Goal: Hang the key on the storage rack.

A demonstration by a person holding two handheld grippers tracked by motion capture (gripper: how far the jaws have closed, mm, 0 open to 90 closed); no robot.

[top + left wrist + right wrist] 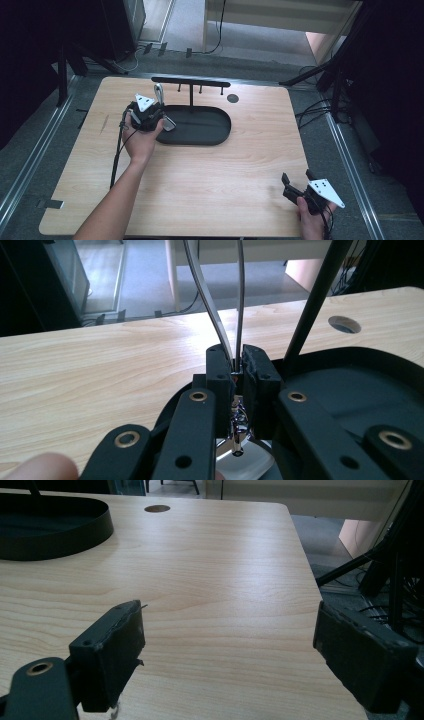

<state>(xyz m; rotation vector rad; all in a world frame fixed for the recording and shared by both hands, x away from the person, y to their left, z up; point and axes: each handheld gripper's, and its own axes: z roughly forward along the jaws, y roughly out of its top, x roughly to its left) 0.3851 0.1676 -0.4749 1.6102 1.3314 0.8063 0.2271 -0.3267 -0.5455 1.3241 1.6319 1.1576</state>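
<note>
Two grippers: left gripper [150, 116] has its fingers pinching a metal utensil [159, 93], handle upright, beside the rack [190, 82] over the black tray [200, 131]. Right gripper [299, 186] idles well apart at the table [220, 175] corner, fingers spread, so left is nearer.

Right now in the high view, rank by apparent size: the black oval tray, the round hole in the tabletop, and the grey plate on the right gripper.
1. Black oval tray, largest.
2. Grey plate on the right gripper; nearer the camera.
3. Round hole, smallest.

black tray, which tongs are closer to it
Left. The left tongs sit at the black tray's left end, shut on a metal utensil. The right tongs are open, well off near the table's front right corner.
</note>
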